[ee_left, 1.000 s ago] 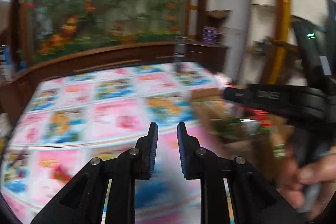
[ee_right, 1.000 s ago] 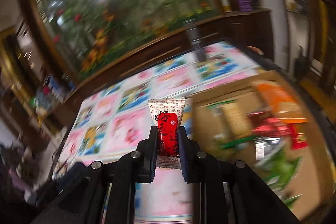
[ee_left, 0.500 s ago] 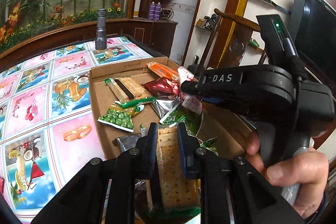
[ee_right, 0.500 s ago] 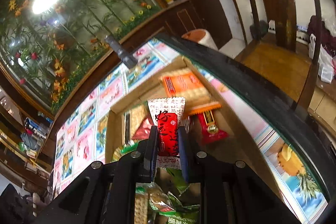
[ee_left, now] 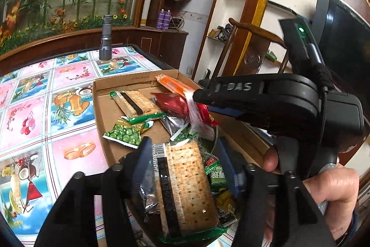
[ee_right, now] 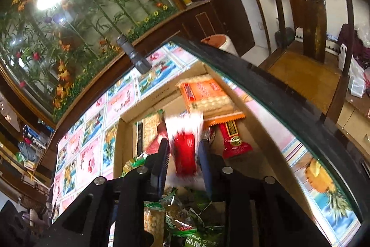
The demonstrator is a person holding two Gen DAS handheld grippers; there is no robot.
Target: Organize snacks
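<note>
1. Clear plastic with a green trim wraps the long cracker packet point(ee_left: 185, 182) at the bottom centre of the left wrist view. It lies flat between the fingers of the left gripper point(ee_left: 182, 142), its long axis running up the frame along them. The jaws have just been opening; the pads stand clear of the packet's sides.
2. The red and white sweet packet point(ee_right: 185, 154) sits mid-frame in the right wrist view, blurred, upright between the fingers of the right gripper point(ee_right: 183, 142). Those jaws have also just been opening, and a gap shows on both sides, so it looks released rather than pinched.
3. Both packets are over the near end of the shallow brown cardboard box point(ee_left: 138, 76), above a heap of green foil packets point(ee_right: 196, 223). I judge that the next move is to draw both grippers back and up.
4. The right gripper crosses in from the right of the left wrist view, close above the left one, so the two could collide.
5. Further in, the box floor shows bare cardboard near its left wall. An orange biscuit packet point(ee_right: 203, 94) fills the far corner.
6. Beyond, the fruit-printed pink and blue tablecloth point(ee_left: 34, 108) lies open at left, with a grey metal torch point(ee_left: 106, 38) upright at its far edge.
</note>
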